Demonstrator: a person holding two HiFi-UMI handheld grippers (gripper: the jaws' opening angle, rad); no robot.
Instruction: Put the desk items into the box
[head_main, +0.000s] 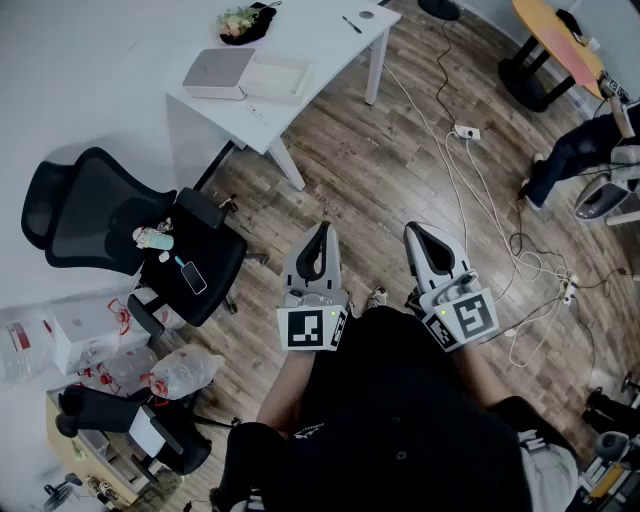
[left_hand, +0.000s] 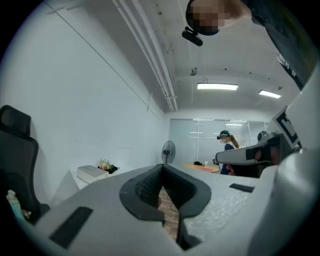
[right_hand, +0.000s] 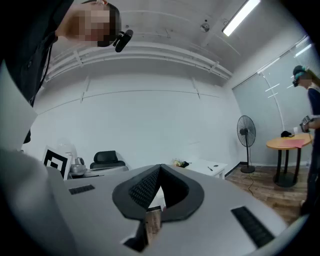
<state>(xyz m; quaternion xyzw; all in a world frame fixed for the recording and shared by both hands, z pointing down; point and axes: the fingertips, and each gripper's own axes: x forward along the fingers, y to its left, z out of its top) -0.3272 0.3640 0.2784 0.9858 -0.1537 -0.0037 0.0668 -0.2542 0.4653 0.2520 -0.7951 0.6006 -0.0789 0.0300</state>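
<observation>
The white desk (head_main: 320, 45) stands far ahead, at the top of the head view. On it lie a pale grey box (head_main: 218, 73), a flat white tray (head_main: 276, 78), a black bundle with flowers (head_main: 245, 22) and a pen (head_main: 351, 24). My left gripper (head_main: 322, 232) and right gripper (head_main: 412, 232) are held side by side over the wood floor, well short of the desk. Both are shut and hold nothing. In the left gripper view the jaws (left_hand: 162, 167) meet at a point, with the box (left_hand: 92, 173) small beyond them. The right gripper (right_hand: 160, 167) shows the same closed tips.
A black office chair (head_main: 150, 235) with a phone and small items on its seat stands to my left. White cables (head_main: 470, 190) trail across the floor at right. A standing fan (right_hand: 246, 135) and a round orange table (right_hand: 287, 144) are farther off, with another person (left_hand: 227, 142) nearby.
</observation>
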